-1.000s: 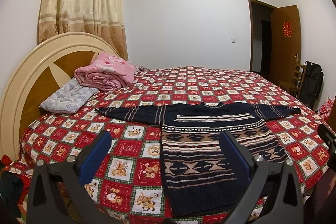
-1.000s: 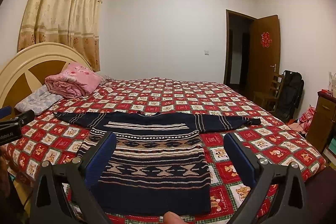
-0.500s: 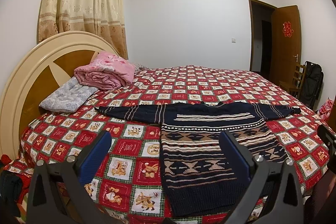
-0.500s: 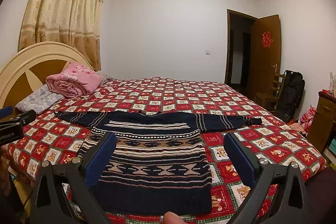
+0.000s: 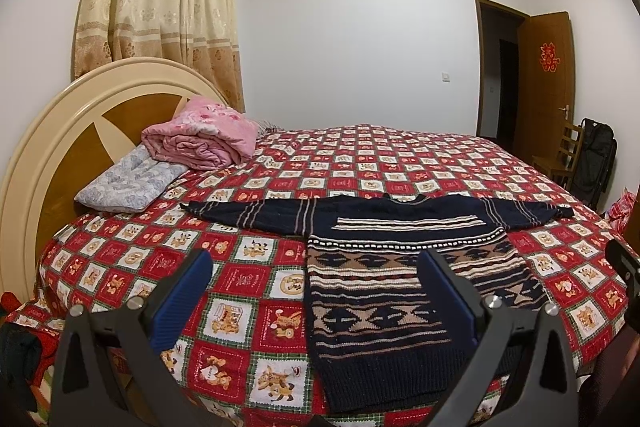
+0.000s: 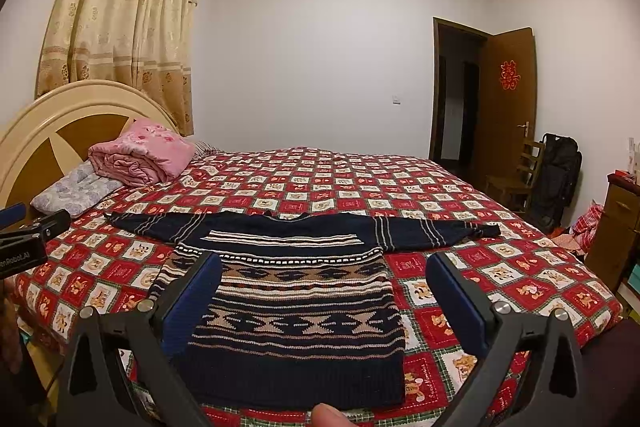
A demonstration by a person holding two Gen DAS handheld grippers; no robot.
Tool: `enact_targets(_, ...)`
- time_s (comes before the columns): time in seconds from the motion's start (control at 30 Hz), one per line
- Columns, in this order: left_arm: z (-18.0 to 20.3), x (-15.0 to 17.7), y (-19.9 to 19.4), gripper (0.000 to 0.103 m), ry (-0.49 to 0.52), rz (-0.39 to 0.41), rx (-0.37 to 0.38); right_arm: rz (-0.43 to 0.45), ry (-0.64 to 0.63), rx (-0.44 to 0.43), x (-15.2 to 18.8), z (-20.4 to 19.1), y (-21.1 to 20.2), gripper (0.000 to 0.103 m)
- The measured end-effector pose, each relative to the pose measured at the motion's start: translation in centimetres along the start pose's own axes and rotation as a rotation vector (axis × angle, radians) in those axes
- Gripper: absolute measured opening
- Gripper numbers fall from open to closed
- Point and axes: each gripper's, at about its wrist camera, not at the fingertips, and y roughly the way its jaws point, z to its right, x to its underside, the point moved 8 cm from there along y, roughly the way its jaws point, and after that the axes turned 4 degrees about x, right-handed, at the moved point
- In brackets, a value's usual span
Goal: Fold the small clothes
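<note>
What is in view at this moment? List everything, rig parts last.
sweater: 1, navy with tan patterned bands, flat on bedspread, sleeves out
bedspread: 1, red and white checks, covering bed
quilt: 1, pink, folded, by headboard
pillow: 1, grey-blue, under quilt
headboard: 1, cream and brown
curtain: 1, beige
door: 1, brown, open
chair: 1, wooden
bag: 1, black
left gripper: open
right gripper: open

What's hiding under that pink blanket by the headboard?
The folded pink blanket rests partly on a grey-blue pillow, whose near end sticks out. Whatever else lies beneath is covered.
</note>
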Motion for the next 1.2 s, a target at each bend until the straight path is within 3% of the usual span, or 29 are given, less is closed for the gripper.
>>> enact_targets(0.63, -0.4, 1.2, 1.2, 0.103, -0.012, -0.026, 0.000, -0.013, -0.029, -0.028, 0.9, -0.9, 0.6, 0.102)
enact_targets(0.8, -0.4, 1.8, 2.0, 0.103, -0.017, -0.049, 0.001, -0.062, -0.023, -0.063, 2.0, -1.2, 1.9, 0.102)
enact_targets(1.03, -0.2, 3.2, 4.4, 0.103, -0.018, -0.101, 0.007, -0.109, -0.051, -0.050, 4.0, -1.1, 4.5, 0.102)
enact_targets(1.2, 0.1, 4.3, 7.3, 0.103, -0.018, -0.148, 0.011, -0.187, 0.044, -0.056, 5.8, 1.2, 7.7, 0.102)
